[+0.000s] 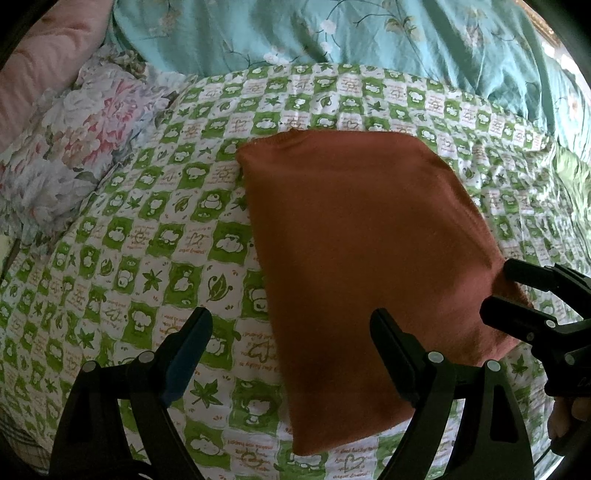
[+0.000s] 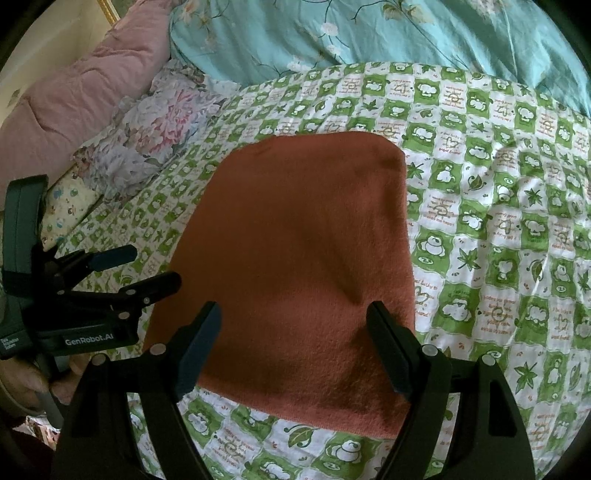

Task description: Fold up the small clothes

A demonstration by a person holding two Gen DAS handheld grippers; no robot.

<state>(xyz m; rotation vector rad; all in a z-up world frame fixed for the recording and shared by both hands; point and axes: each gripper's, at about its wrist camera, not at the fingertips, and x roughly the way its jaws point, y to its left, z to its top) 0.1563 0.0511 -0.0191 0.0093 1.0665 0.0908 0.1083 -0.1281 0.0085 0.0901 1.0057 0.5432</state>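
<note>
Far left, floral pillow point(image 1: 70, 155) at bed edge; left gripper point(image 1: 291, 354) jaws apart, empty, low over green checked quilt point(image 1: 147, 236) beside cloth's left edge. Centre of quilt: rust-orange cloth point(image 2: 295, 258) lying flat in neat rectangle, apparently folded at least once; maybe one more fold left. Right gripper point(image 2: 295, 343) jaws apart, straddling cloth's near edge, clamping nothing.

**Materials and finish**

Rust-brown garment point(image 2: 295, 266): matt, fuzzy knit cloth. Green-checked bed sheet point(image 2: 498, 240): thin printed cotton, slightly puckered. Teal floral quilt point(image 1: 369, 33): smooth, creased fabric. Both hand-held grippers: matt black plastic, small shiny pins.
</note>
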